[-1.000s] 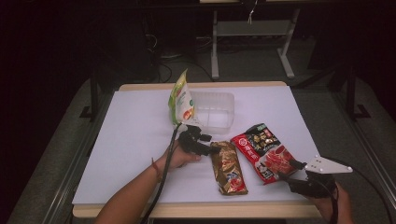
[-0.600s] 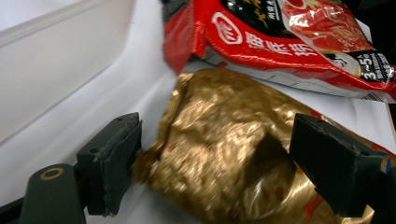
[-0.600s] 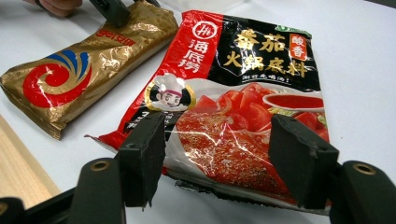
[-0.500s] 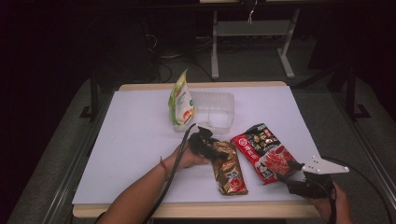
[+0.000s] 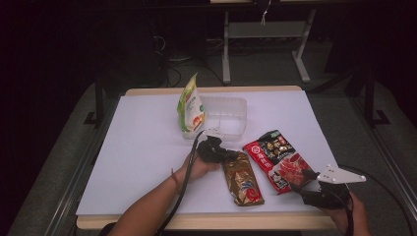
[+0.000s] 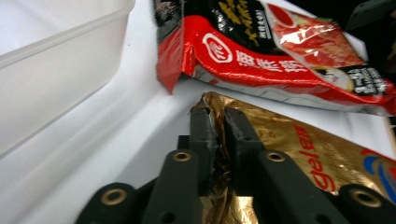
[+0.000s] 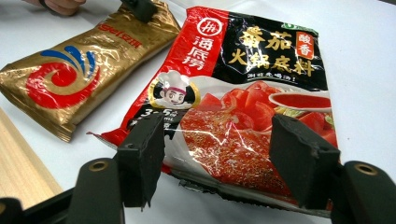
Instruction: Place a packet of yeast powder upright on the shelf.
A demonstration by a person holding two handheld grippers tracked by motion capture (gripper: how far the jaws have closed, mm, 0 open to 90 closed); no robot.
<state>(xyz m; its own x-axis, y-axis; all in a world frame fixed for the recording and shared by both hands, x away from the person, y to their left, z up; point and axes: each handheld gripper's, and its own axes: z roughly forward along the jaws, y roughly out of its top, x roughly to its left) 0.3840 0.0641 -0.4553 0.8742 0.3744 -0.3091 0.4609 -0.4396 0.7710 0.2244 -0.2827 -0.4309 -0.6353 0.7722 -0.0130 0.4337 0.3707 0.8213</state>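
1. Since a second ago the left gripper [image 5: 221, 150] has swung right, away from the green pouch [image 5: 189, 104], and now sits at the far end of the gold packet [image 5: 242, 180].
2. Left gripper view: its jaws are pinched nearly together on the crumpled far edge of that gold packet [image 6: 299, 154], foil squeezed between them, so it is gripping the packet.
3. Gold packet lies flat on the white table [image 5: 142, 152], near the front edge, long axis running near to far.
4. Right gripper [image 5: 307, 183] sits at the near right, just off the near end of the red packet [image 5: 276, 158].
5. Right gripper view: its jaws stand wide apart, open, straddling the near edge of the red packet [image 7: 243, 116] and holding nothing; contact with the wrapper I cannot tell.
6. Red packet lies just right of the gold one, angled, a thin strip of white between them.
7. Clear tub [image 5: 223, 114] stands farther back, just beyond the left gripper, with the green pouch upright against its left side.
8. Open room: broad bare table on the left, and a bare stretch at the far right; the near wooden edge [image 5: 206, 220] runs close under both packets.
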